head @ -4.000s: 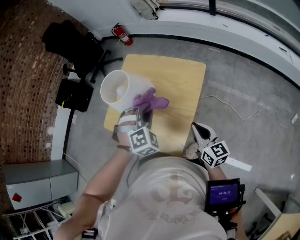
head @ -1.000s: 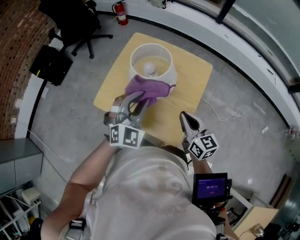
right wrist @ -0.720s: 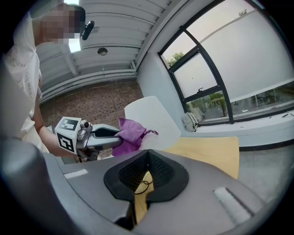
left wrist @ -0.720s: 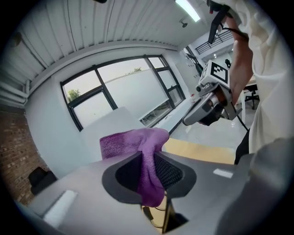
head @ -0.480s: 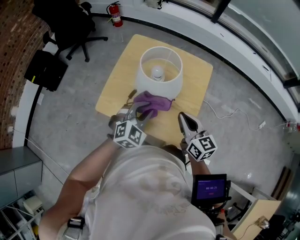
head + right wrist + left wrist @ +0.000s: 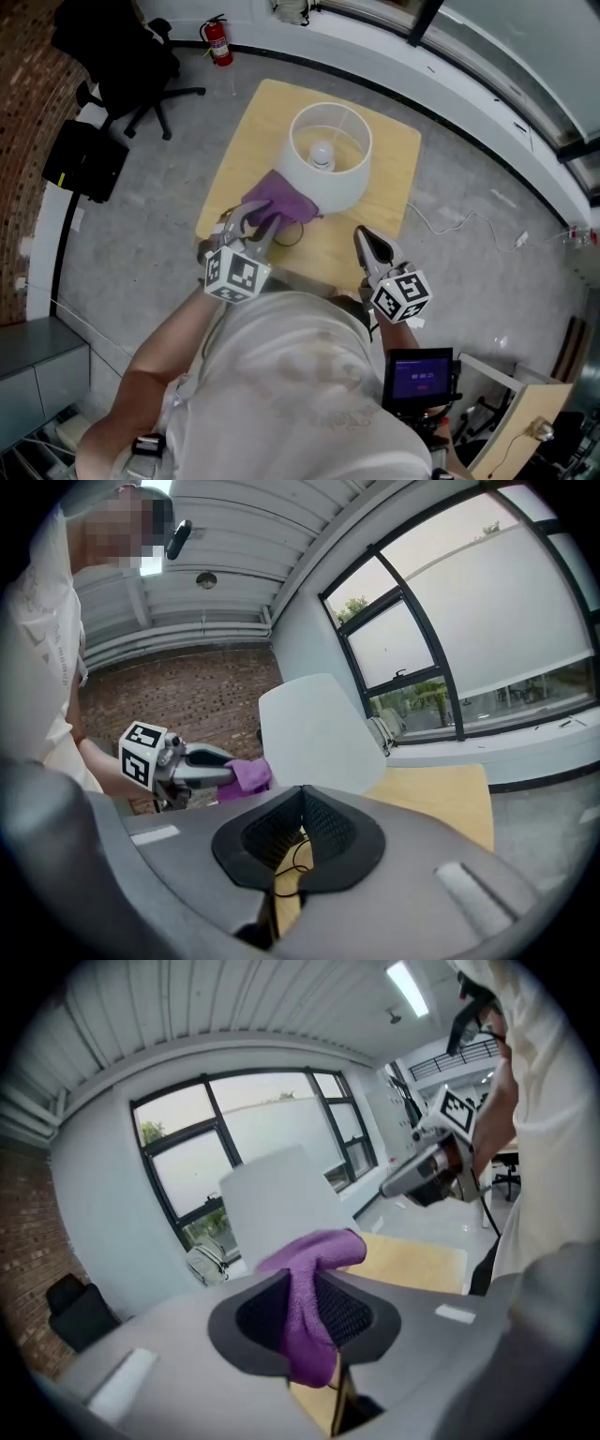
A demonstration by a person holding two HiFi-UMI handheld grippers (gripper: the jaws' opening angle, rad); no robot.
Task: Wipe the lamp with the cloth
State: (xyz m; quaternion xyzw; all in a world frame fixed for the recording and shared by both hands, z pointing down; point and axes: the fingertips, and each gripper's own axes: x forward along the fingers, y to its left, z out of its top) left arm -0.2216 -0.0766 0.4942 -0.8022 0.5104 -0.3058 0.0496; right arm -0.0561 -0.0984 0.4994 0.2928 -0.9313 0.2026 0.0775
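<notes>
A white lamp with a round shade (image 6: 328,161) stands upright on a small wooden table (image 6: 394,192); its bulb shows from above. My left gripper (image 6: 260,221) is shut on a purple cloth (image 6: 278,200), which lies against the shade's near left side. In the left gripper view the cloth (image 6: 309,1312) is pinched between the jaws, with the shade (image 6: 281,1206) just beyond. My right gripper (image 6: 370,242) hangs over the table's near edge, shut with nothing in it, apart from the lamp. The right gripper view shows the shade (image 6: 319,731) and the left gripper with the cloth (image 6: 246,776).
The lamp's black cord (image 6: 289,234) loops on the table near the left gripper. A black office chair (image 6: 122,56) and a red fire extinguisher (image 6: 216,42) stand on the grey floor beyond. A white cable (image 6: 469,242) trails on the floor at the right.
My left gripper has moved left and down along the near side of the shade, taking the cloth with it. The right gripper shifted only slightly.
</notes>
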